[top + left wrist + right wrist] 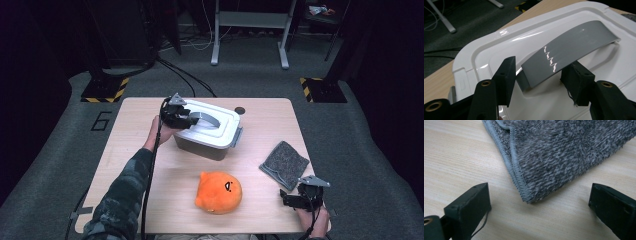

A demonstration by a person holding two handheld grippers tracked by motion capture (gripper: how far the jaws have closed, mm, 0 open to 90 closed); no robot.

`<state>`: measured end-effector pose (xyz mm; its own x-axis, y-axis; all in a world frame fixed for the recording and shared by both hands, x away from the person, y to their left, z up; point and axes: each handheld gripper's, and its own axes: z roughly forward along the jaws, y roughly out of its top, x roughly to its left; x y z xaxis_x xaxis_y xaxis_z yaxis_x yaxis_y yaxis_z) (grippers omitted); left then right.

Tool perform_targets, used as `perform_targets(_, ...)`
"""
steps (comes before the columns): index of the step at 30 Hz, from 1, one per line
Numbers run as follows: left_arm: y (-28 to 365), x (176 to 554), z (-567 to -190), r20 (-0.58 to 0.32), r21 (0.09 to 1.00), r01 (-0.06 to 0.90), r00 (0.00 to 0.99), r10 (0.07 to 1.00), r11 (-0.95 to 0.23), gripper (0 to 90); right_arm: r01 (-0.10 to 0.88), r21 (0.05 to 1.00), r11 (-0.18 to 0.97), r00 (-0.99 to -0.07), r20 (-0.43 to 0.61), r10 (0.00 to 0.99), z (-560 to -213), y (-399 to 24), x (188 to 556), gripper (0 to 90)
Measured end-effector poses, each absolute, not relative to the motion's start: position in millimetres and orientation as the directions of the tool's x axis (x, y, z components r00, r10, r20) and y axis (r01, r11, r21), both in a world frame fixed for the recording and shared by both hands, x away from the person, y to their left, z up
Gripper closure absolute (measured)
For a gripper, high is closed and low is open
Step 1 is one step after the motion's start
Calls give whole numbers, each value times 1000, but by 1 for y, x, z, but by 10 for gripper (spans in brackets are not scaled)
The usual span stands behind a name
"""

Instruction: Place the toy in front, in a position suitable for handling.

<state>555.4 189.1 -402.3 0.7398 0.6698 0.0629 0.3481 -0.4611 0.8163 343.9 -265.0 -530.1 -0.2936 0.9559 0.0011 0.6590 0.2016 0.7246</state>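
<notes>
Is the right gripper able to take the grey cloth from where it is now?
Probably yes: the right gripper is open, and the grey cloth has its corner on the table just ahead, nothing between.

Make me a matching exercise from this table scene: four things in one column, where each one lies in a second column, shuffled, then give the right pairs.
Things
1. orange plush toy
2. grey cloth
3. lidded box
4. grey handle

Places
A. at the table's right edge, just ahead of the right gripper
B. on the white lid, between the jaws of the left gripper
C. near the front edge, in the middle of the table
D. toward the back of the table, left of centre

Pairs: 1-C, 2-A, 3-D, 4-B
</notes>
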Motion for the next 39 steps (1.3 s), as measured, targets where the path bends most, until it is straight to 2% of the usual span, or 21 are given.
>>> perform_targets(8,195,554,-400,75,808,349,739,670,-475,566,659,724,202,-293,1,956,-530,-265,344,29)
perform_targets(16,196,550,-401,105,803,335,735,670,-493,583,659,724,202,-294,1,956,-530,-265,344,29)
perform_targets(39,222,551,-401,100,806,370,684,723,-462,603,659,725,202,-294,1,956,-530,-265,344,29)
